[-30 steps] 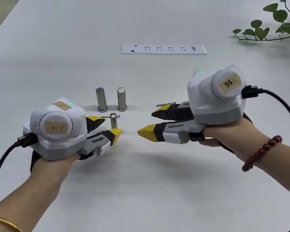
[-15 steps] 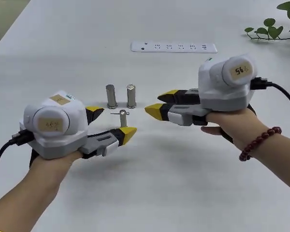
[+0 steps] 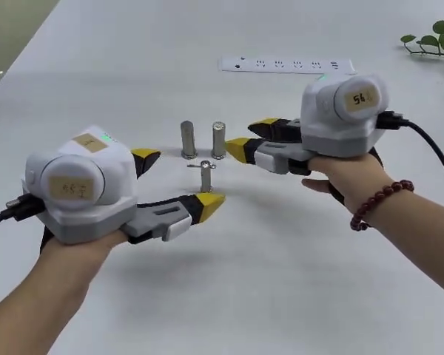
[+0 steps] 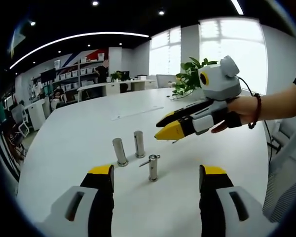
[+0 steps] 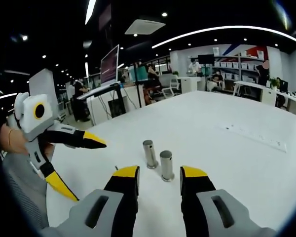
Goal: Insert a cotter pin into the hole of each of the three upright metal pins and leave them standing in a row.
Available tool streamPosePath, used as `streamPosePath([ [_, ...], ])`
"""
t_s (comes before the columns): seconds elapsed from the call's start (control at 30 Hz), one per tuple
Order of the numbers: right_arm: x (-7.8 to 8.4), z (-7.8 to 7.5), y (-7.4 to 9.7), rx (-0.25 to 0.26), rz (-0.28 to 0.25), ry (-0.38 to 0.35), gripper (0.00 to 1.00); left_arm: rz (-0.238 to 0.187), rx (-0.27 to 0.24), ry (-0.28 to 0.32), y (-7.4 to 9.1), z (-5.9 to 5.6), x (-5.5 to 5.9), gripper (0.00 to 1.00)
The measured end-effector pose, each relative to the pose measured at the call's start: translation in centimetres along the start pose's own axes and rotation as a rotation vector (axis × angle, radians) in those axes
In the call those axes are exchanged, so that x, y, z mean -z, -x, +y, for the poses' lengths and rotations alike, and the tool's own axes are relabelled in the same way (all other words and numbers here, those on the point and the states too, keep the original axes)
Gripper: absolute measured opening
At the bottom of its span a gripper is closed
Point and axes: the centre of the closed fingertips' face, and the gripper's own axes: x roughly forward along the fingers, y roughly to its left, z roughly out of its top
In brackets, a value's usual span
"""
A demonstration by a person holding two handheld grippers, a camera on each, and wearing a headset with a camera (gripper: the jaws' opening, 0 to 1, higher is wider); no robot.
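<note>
Three metal pins stand on the white table (image 3: 281, 251). Two plain ones are side by side at the back (image 3: 188, 139) (image 3: 219, 140). The front pin (image 3: 206, 177) has a cotter pin (image 3: 197, 166) through its top. My left gripper (image 3: 179, 179) is open wide, with the front pin just beyond its tips and untouched. In the left gripper view the front pin (image 4: 153, 168) stands between the yellow fingertips (image 4: 101, 170). My right gripper (image 3: 250, 137) hovers open right beside the back pins, with nothing seen in it. Its own view looks at the two back pins (image 5: 149, 153) (image 5: 166, 165).
A white power strip (image 3: 285, 65) lies at the far side of the table. Plant leaves (image 3: 433, 37) reach in at the far right. A black cable (image 3: 429, 159) trails from the right gripper. Desks and people fill the room behind the table.
My left gripper's jaws have opened wider and drawn off the front pin, which stays upright with its cotter pin. The right gripper has moved in toward the back pins.
</note>
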Motion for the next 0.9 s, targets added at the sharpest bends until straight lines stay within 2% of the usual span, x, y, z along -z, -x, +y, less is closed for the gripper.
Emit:
streamPosePath([
  [0.43, 0.3, -0.3, -3.5, 0.015, -0.002, 0.005, 0.24, -0.007, 0.000, -0.023, 0.8, -0.6, 0.1, 0.81],
  [0.6, 0.5, -1.2, -4.4, 0.021, -0.006, -0.012, 0.22, -0.017, -0.005, -0.003, 0.9, -0.4, 0.0, 0.85],
  [0.9, 1.2, -1.4, -5.3, 0.025, 0.008, -0.019, 0.16, -0.002, -0.005, 0.000, 0.9, -0.5, 0.5, 0.93],
])
